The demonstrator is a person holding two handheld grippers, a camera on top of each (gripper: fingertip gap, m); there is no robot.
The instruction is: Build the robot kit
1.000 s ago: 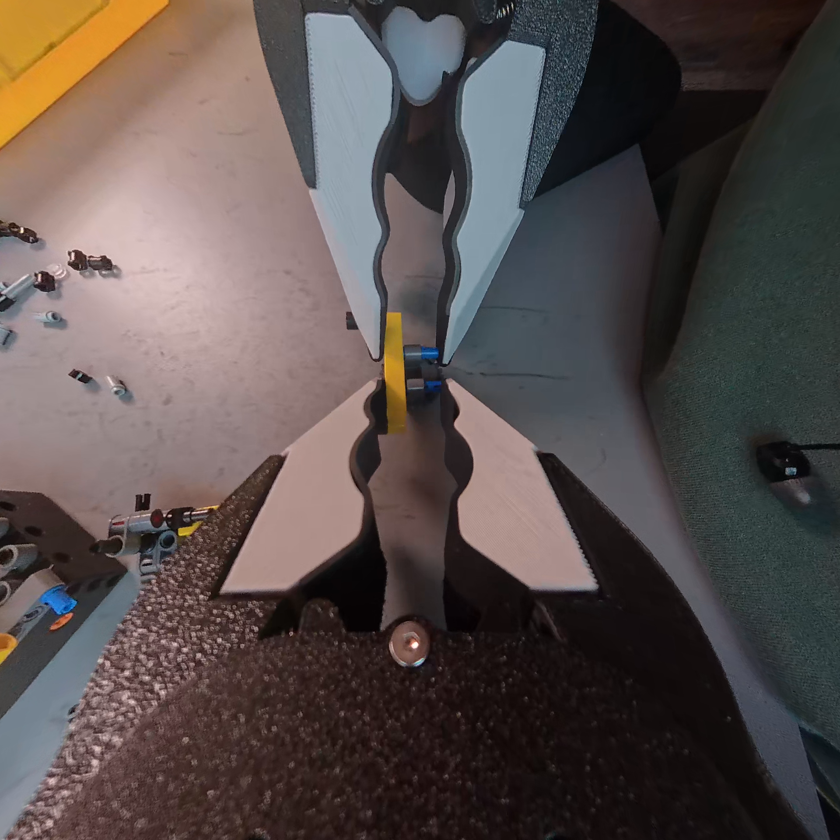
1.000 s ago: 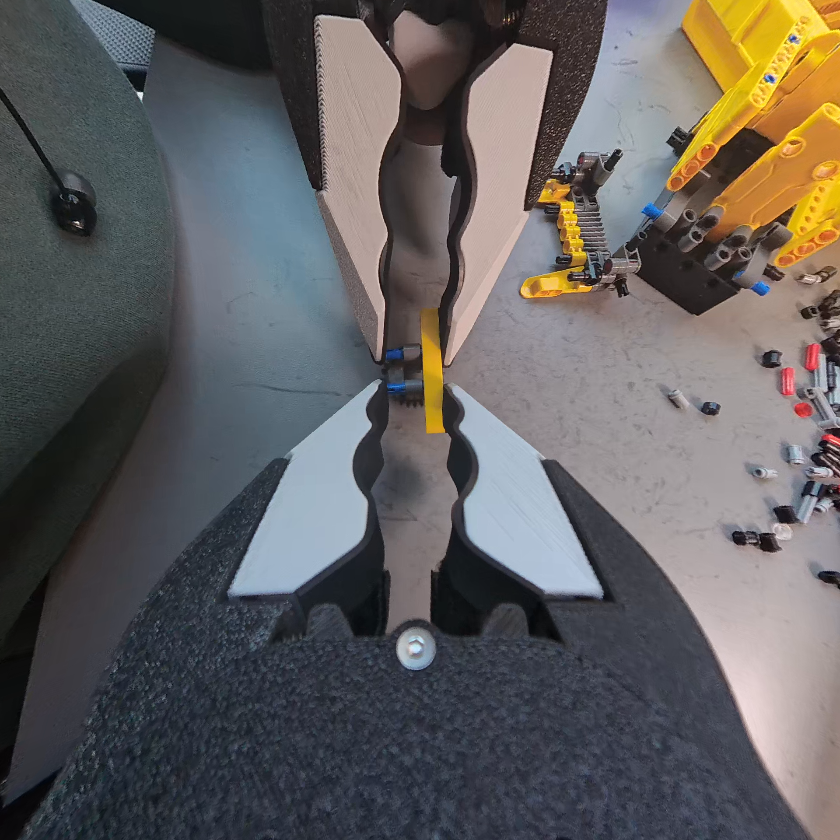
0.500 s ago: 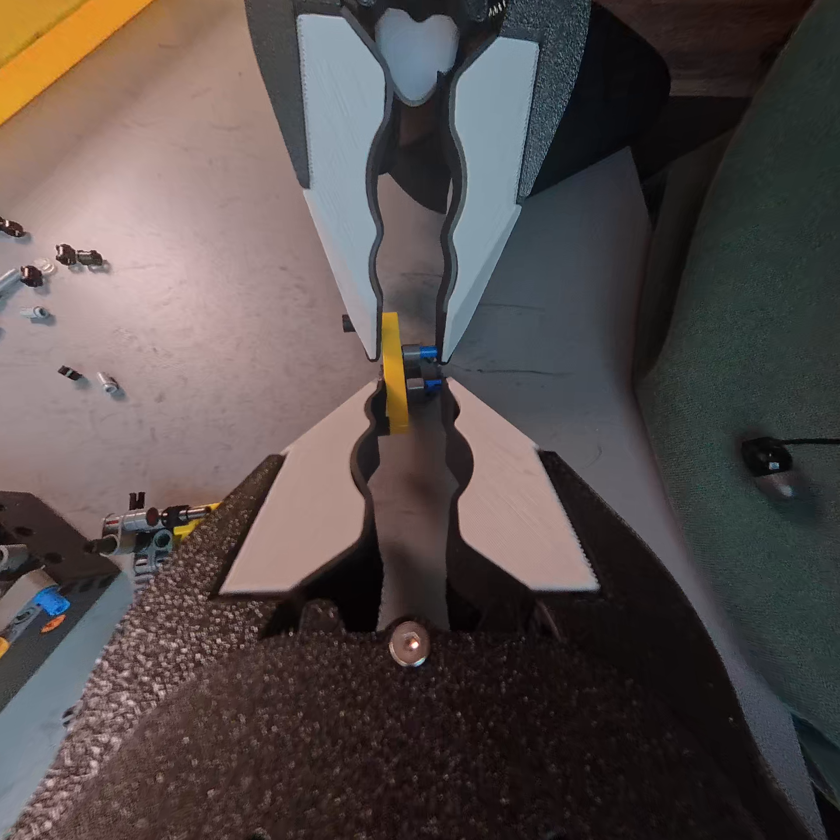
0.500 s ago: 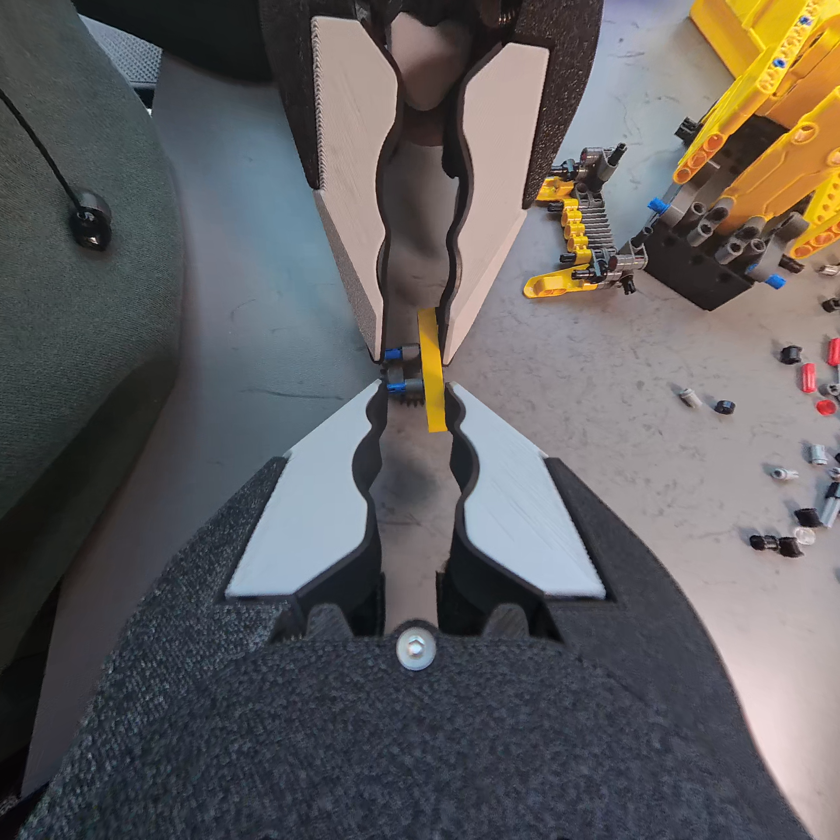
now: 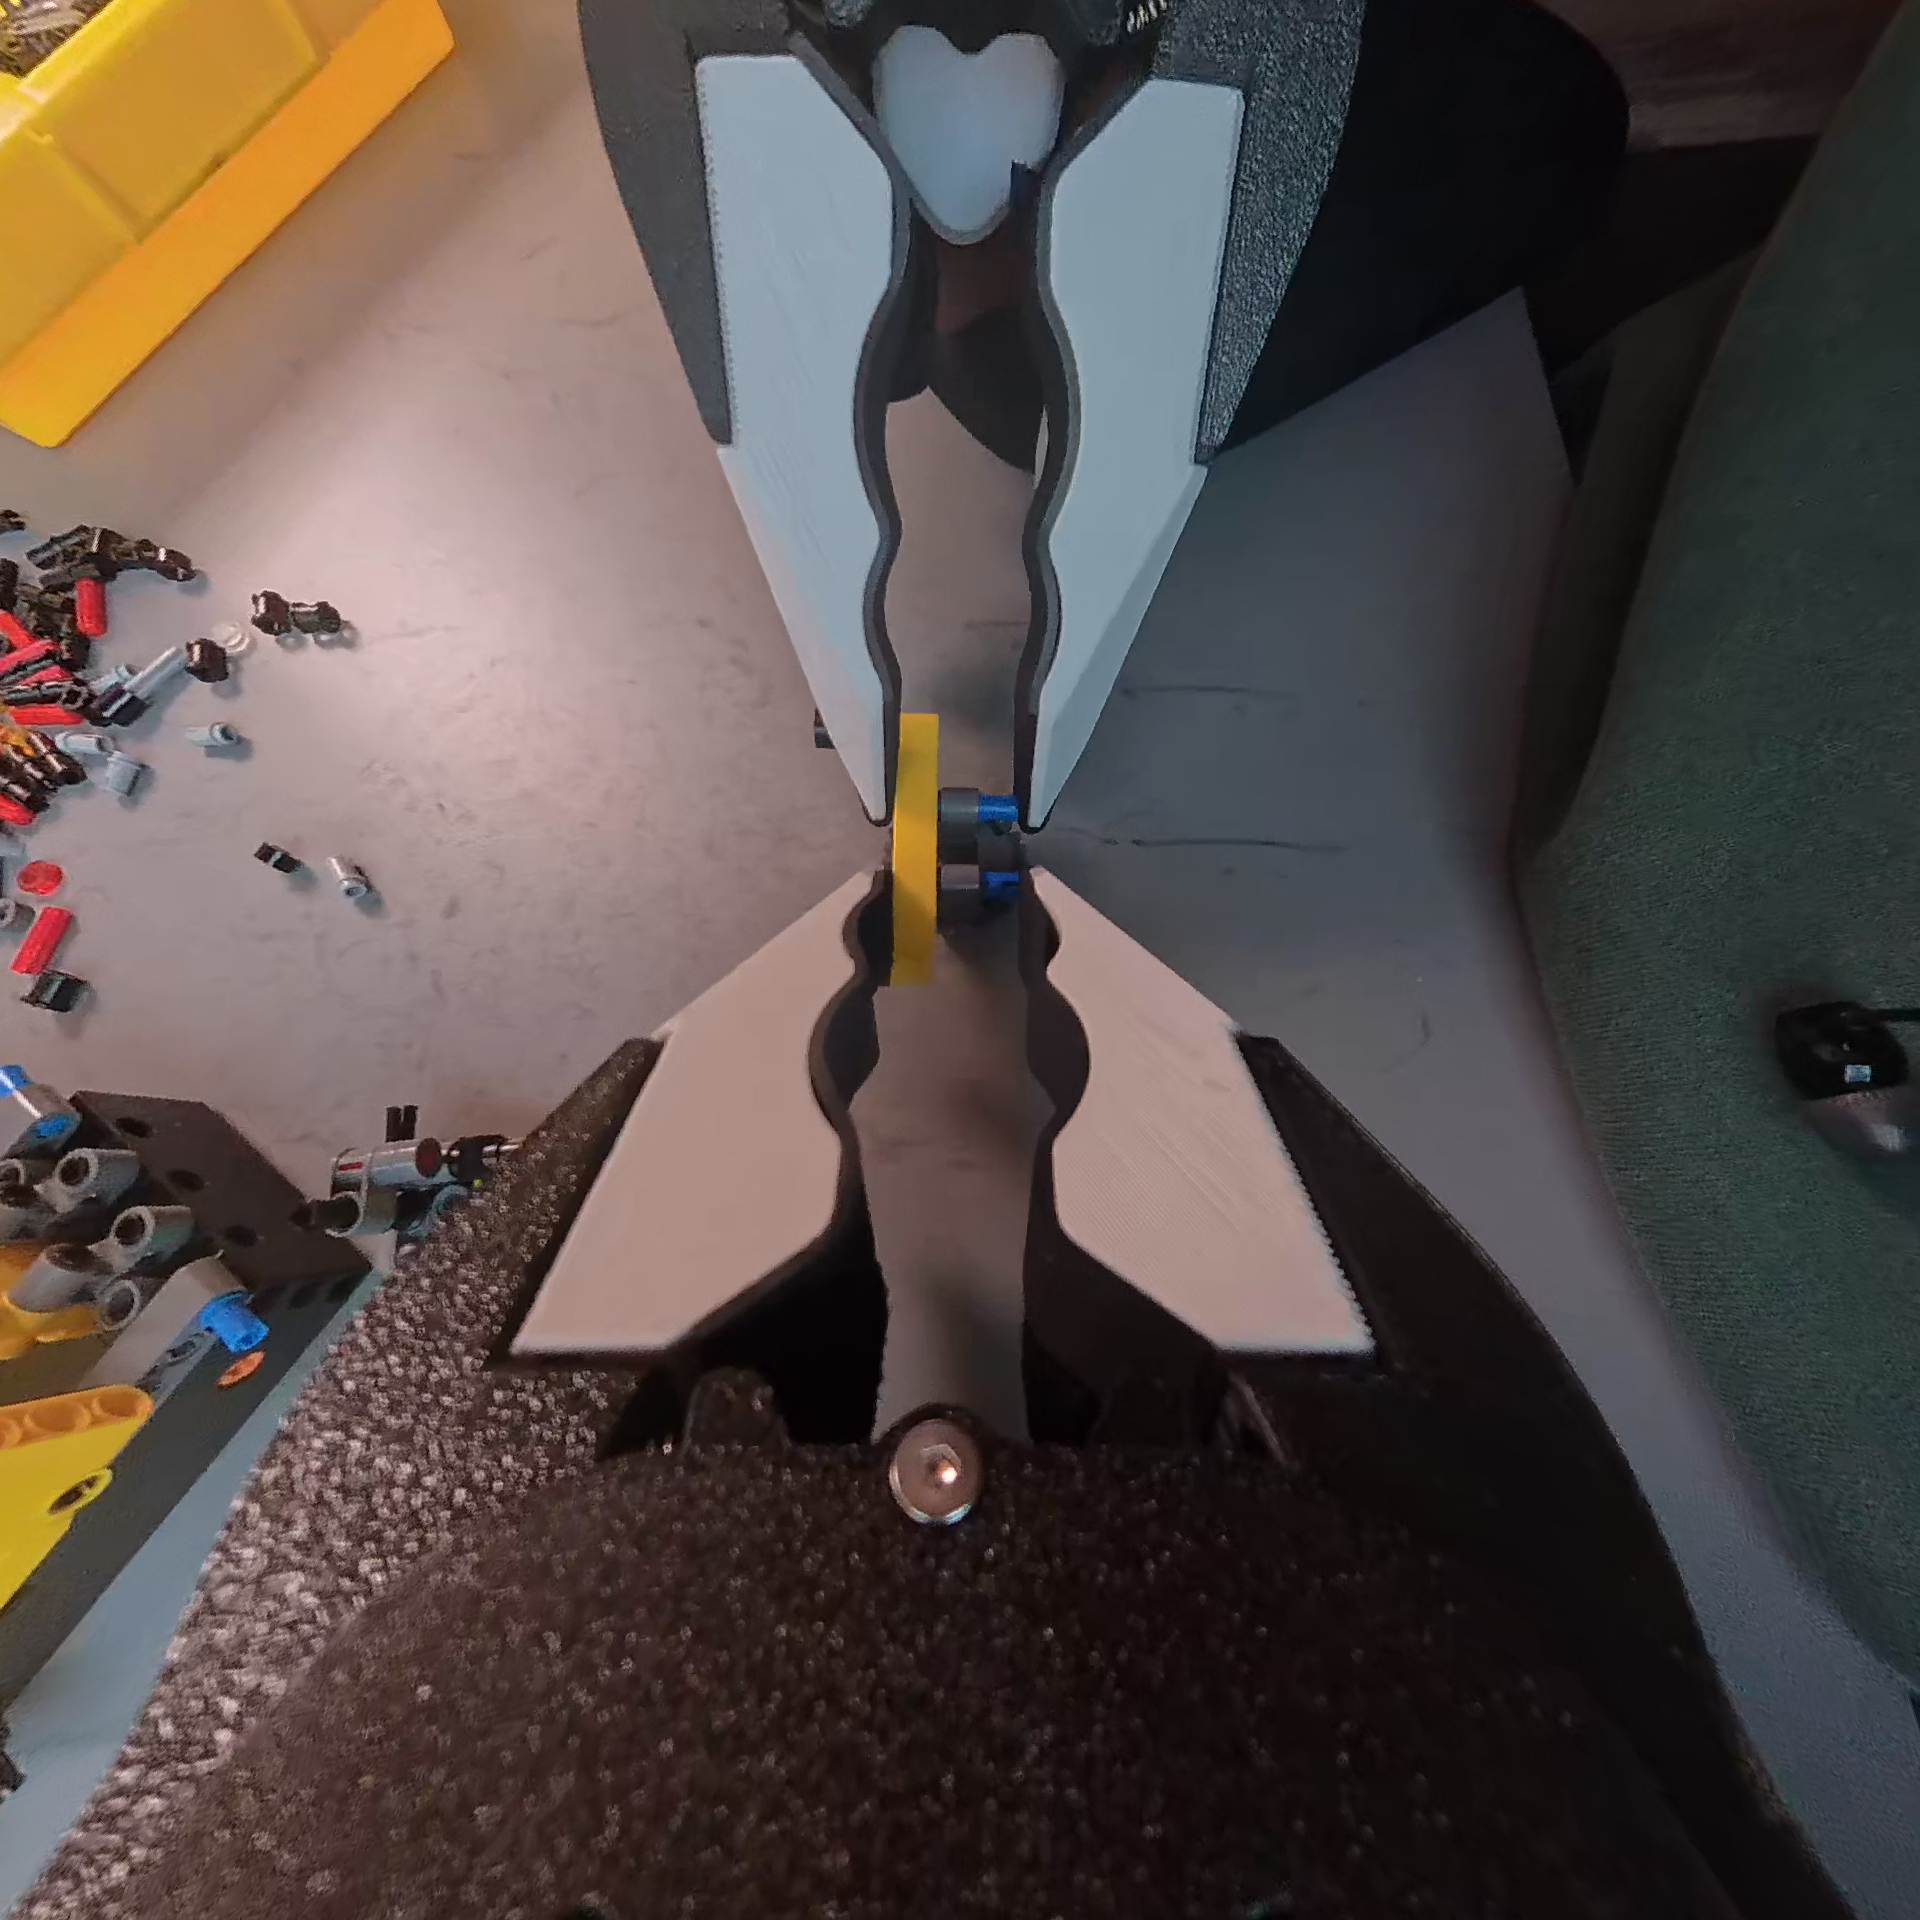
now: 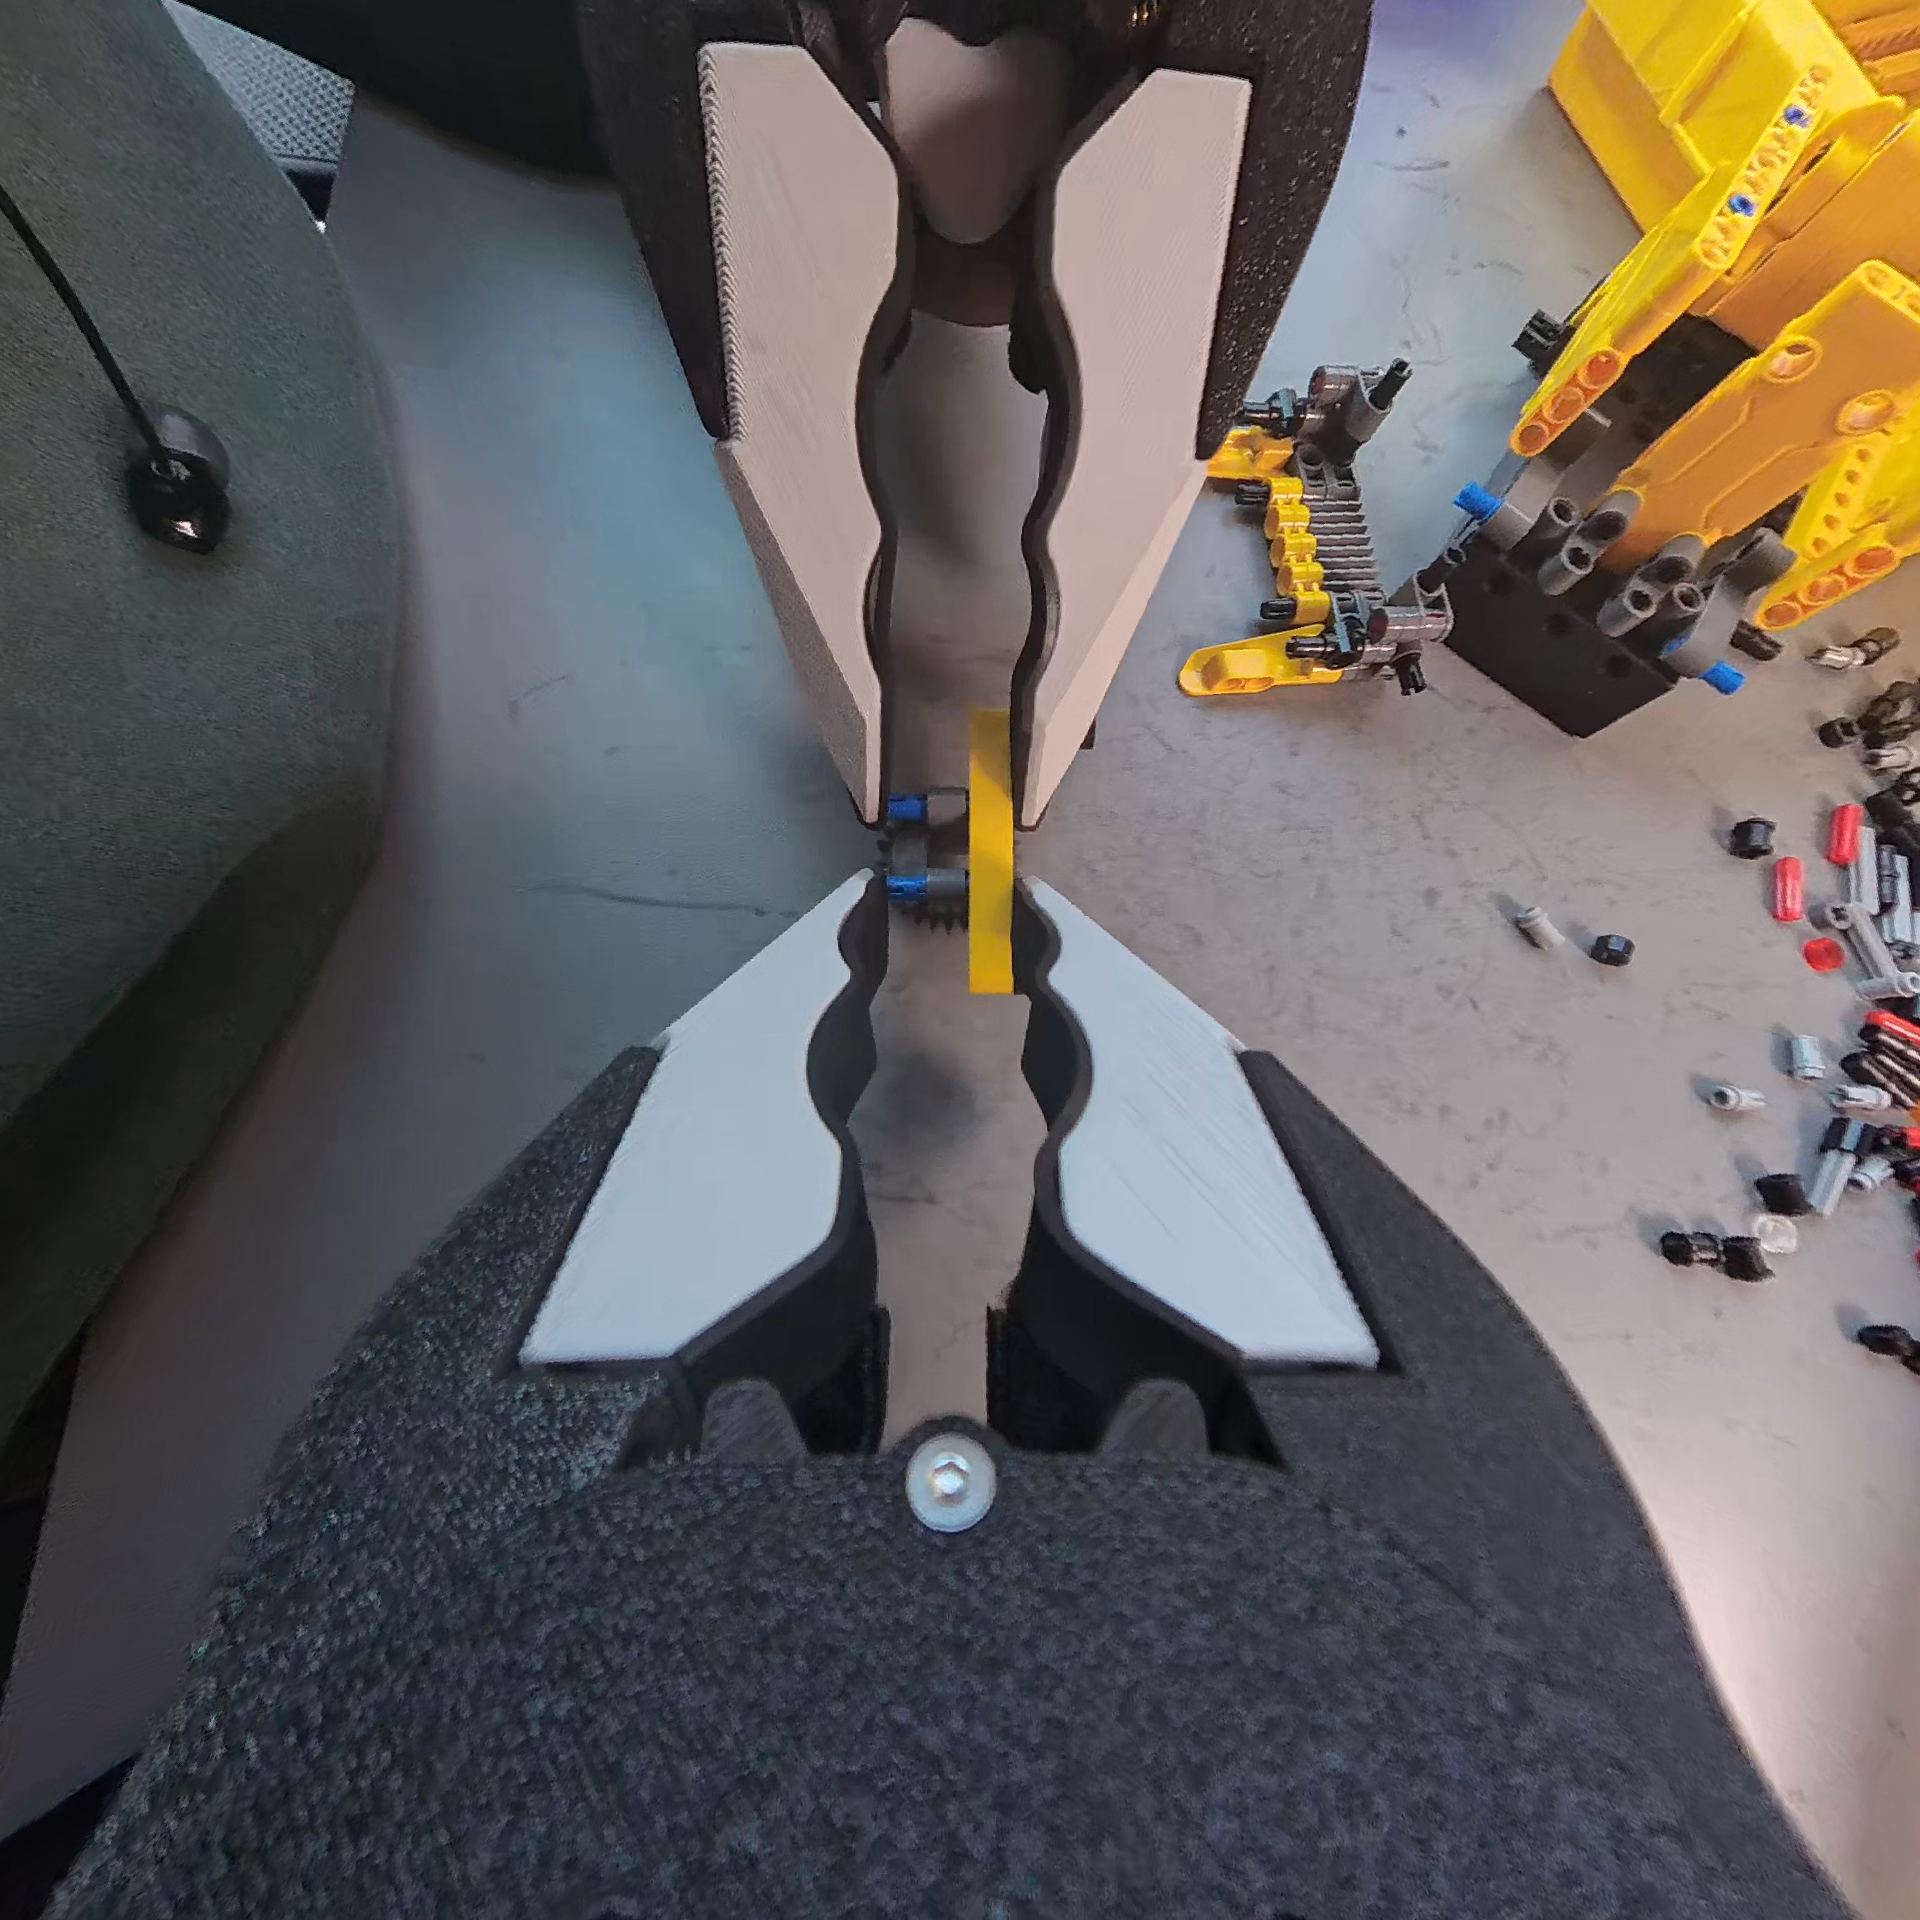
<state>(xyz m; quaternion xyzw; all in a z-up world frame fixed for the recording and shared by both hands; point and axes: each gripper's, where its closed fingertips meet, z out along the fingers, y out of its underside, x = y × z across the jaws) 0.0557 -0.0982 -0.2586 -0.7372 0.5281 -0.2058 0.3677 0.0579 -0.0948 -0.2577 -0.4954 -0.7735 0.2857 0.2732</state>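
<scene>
A small assembly, a yellow beam point(image 5: 914, 852) with grey connectors and blue pins point(image 5: 995, 806), hangs above the grey table between both grippers. They meet tip to tip. My left gripper point(image 5: 951, 883) is shut on it from below in the left wrist view, and my right gripper point(image 5: 953, 821) comes in from the top. In the right wrist view my right gripper point(image 6: 945, 888) is shut on the yellow beam point(image 6: 992, 852) and blue pins point(image 6: 906, 806). The left gripper point(image 6: 951, 818) grips from the far side. A small dark gear point(image 6: 935, 922) shows under the connectors.
A yellow bin point(image 5: 156, 208), loose pins point(image 5: 62, 665) and a black block with connectors point(image 5: 156, 1195) lie left. A large yellow model point(image 6: 1766, 416), a grey-and-yellow toothed piece point(image 6: 1320, 561) and scattered pins point(image 6: 1870, 1039) lie right. Dark green fabric point(image 5: 1714, 935) carries a black clip point(image 5: 1839, 1049). Left and right tips are no more than a few centimetres apart.
Both grippers keep their hold on the assembly. The pair has shifted slightly over the table, so more loose parts and the yellow bin show in the left wrist view.
</scene>
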